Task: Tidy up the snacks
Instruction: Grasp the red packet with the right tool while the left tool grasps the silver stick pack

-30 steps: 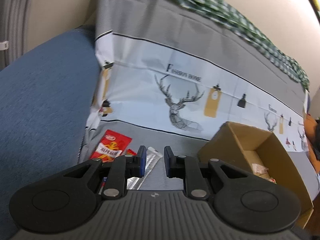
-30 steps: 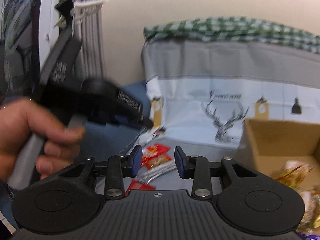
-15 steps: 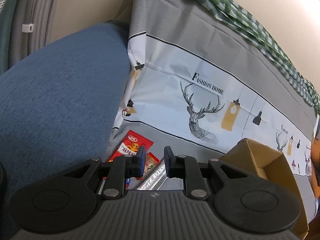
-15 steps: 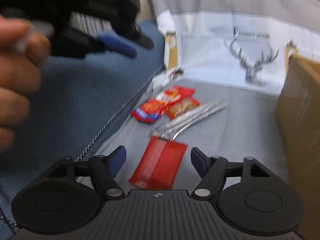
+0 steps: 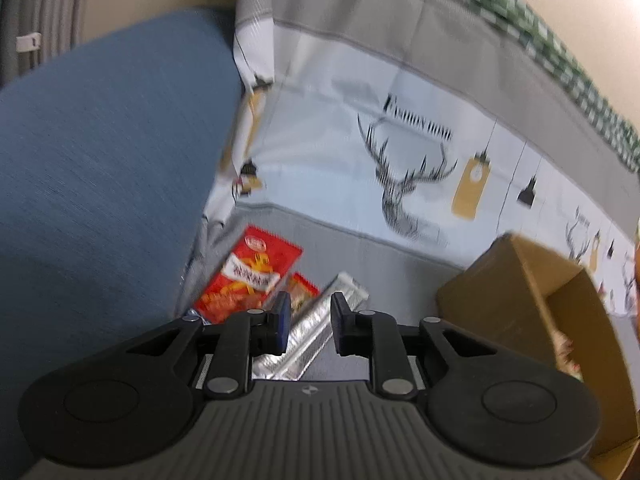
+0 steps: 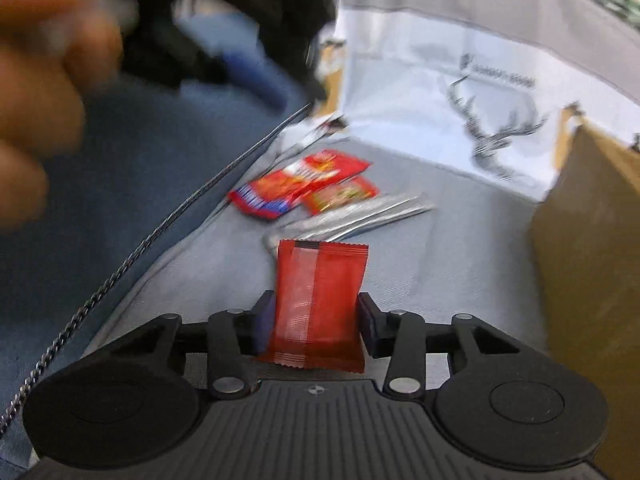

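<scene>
Right tongs [image 6: 316,320] closed since earlier, gripping red packet [image 6: 318,300].

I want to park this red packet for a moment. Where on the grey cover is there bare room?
Bare grey cover lies between the silver packets and the cardboard box. Another patch lies left of the red packet in the right gripper, toward the blue cushion. It is crowded around the red snack bags.
</scene>
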### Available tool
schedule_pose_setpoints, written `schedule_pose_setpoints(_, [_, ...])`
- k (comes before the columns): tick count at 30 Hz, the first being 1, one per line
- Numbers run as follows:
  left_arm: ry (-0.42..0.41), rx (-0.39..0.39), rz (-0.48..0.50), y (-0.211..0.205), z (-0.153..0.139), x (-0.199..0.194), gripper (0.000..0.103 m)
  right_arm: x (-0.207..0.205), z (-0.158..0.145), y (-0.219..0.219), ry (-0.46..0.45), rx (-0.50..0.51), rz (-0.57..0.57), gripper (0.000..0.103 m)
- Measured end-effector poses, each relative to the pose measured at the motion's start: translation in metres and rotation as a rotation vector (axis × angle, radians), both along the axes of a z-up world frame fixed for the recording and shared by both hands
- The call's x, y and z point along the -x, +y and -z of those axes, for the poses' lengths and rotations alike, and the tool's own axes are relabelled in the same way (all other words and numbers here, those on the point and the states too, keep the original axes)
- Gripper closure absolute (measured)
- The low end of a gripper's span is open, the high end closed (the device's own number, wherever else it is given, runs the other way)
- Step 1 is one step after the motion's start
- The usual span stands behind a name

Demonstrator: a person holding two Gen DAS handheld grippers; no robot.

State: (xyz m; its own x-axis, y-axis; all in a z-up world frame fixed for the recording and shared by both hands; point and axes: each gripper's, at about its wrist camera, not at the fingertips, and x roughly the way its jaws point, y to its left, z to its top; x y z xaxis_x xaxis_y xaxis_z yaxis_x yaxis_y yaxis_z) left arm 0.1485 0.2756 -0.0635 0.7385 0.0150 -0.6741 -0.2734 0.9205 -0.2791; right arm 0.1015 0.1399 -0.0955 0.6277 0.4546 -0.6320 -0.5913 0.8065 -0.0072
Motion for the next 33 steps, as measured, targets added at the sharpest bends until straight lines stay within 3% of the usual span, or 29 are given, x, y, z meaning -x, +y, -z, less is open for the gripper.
schedule_pose_setpoints(4, [0.067, -0.069, 0.043, -0.017, 0.018, -0.015, 0.06, -0.002, -0.015, -0.016, -0.009, -0.015, 0.094, 0.058])
schedule_pose_setpoints(9, [0.126, -0.181, 0.09, -0.034, 0.043, -0.029, 0.04, -0.014, -0.014, -0.03, 0.053, -0.007, 0.178, 0.058])
schedule_pose_setpoints(12, [0.147, -0.213, 0.1, -0.037, 0.054, -0.036, 0.038, -0.023, -0.004, -0.035, 0.117, 0.012, 0.215, 0.058])
schedule_pose_setpoints(19, [0.193, -0.197, 0.101, -0.038, 0.068, -0.042, 0.04, -0.026, 0.007, -0.036, 0.168, 0.017, 0.205, 0.058])
schedule_pose_setpoints(21, [0.197, -0.218, 0.107, -0.039, 0.067, -0.041, 0.061, -0.027, 0.008, -0.037, 0.185, 0.003, 0.204, 0.058])
schedule_pose_setpoints(24, [0.211, -0.17, 0.106, -0.033, 0.063, -0.039, 0.074, -0.028, 0.008, -0.037, 0.178, 0.004, 0.191, 0.058])
schedule_pose_setpoints(28, [0.249, -0.088, 0.078, -0.024, 0.056, -0.03, 0.076, -0.03, 0.01, -0.037, 0.178, 0.005, 0.187, 0.058])
schedule_pose_setpoints(33, [0.377, -0.001, 0.072, -0.02, 0.053, -0.008, 0.074, -0.029, 0.011, -0.038, 0.185, 0.013, 0.19, 0.058])
